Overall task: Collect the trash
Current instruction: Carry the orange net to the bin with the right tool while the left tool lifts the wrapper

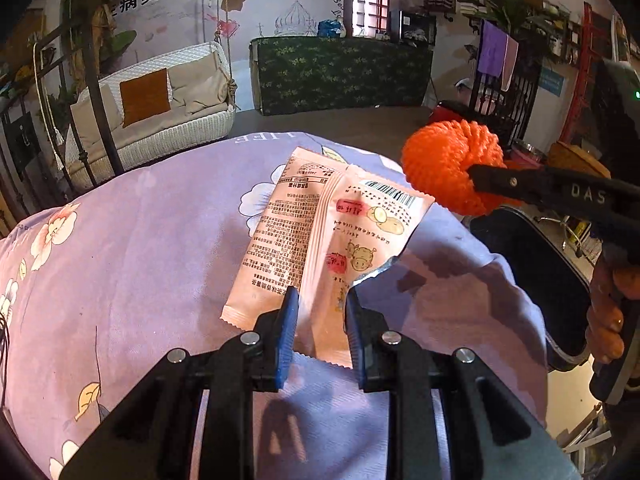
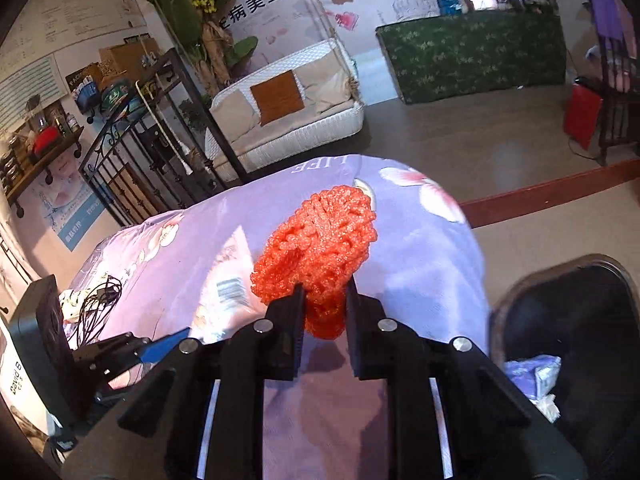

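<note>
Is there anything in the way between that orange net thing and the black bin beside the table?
Nothing visible. The right gripper holds the orange foam net above the purple floral tablecloth, and the black bin sits open just to its right, with only the table's edge between them.

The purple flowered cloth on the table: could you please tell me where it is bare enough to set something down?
The purple flowered cloth lies bare left of the pink snack wrapper. Its far-left corner is crowded with black cables and a black box. Past the right edge sits the black bin.
</note>
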